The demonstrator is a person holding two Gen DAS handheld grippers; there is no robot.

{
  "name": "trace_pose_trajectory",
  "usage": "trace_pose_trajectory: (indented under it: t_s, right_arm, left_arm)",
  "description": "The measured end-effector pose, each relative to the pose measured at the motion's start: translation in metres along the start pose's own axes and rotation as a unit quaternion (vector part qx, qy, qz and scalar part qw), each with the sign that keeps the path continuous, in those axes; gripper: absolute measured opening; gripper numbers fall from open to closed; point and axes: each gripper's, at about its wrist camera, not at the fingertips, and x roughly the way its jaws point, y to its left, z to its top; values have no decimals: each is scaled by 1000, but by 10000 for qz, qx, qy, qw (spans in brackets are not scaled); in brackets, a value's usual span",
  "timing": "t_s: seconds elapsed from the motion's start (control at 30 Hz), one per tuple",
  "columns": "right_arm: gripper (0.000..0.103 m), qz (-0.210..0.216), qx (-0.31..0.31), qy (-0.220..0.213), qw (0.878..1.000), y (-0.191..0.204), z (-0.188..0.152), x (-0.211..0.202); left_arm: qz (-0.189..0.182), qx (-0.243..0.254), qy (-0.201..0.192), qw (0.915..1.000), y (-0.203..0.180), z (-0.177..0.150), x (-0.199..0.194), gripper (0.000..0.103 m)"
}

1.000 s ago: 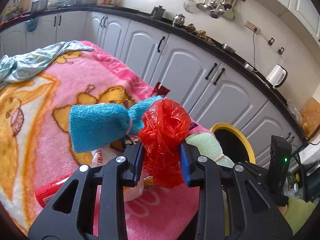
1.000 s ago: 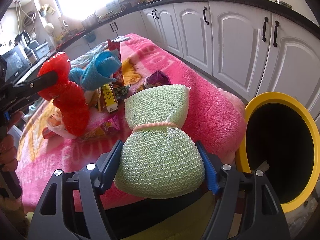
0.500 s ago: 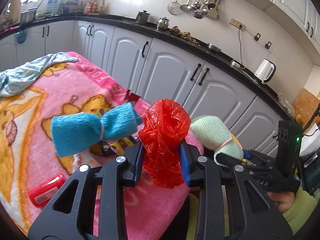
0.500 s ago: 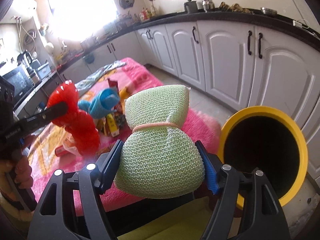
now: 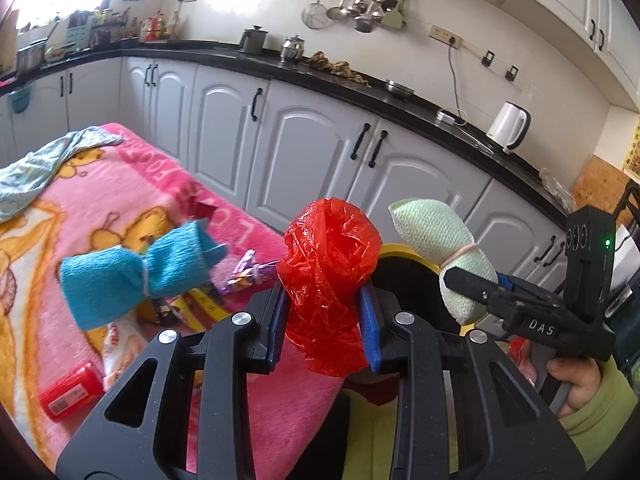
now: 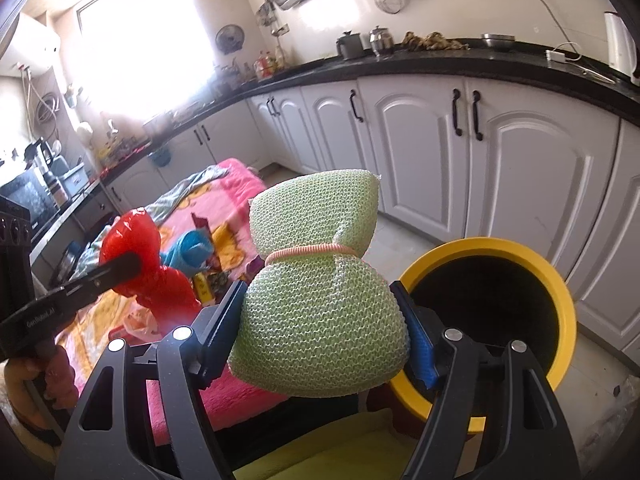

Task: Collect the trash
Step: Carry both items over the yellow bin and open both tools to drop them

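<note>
Pinching crinkly red plastic wad (image 5: 328,276), left tool (image 5: 323,322); right tool (image 6: 320,330) clamps knitted green bundle (image 6: 316,300).

The bin (image 5: 404,249) shows only a sliver of yellow rim in the left view — red bag (image 5: 330,276) and green bundle (image 5: 448,256) cover the rest. Wrappers (image 5: 244,276) at nine o'clock of the bag are too blurred to read. The bench (image 6: 236,396) is partly hidden behind the fingers (image 6: 216,328).

you have a crumpled red plastic bag (image 5: 328,276) pinched upright beside a pale green knitted cloth bundle tied with a pink band (image 6: 320,292), both raised near the round yellow-rimmed black bin (image 6: 560,280) past the pink blanket's edge.
</note>
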Motion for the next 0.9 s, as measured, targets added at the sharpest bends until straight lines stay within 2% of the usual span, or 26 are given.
trace_pose_trajectory:
  t_s: [0.27, 0.57, 0.9]
  right_arm:
    - [69, -216, 192, -245, 9993, -24, 5, -19]
    - [69, -687, 444, -612, 9948, -64, 4, -49]
    - [70, -1057, 701, -752, 9891, -99, -4, -64]
  left_arm:
    - [-212, 247, -12, 9995, -31, 10, 15, 24]
    - [-470, 445, 64, 9979, -65, 17, 41, 24]
    - [-694, 543, 223, 9959, -96, 18, 73, 24]
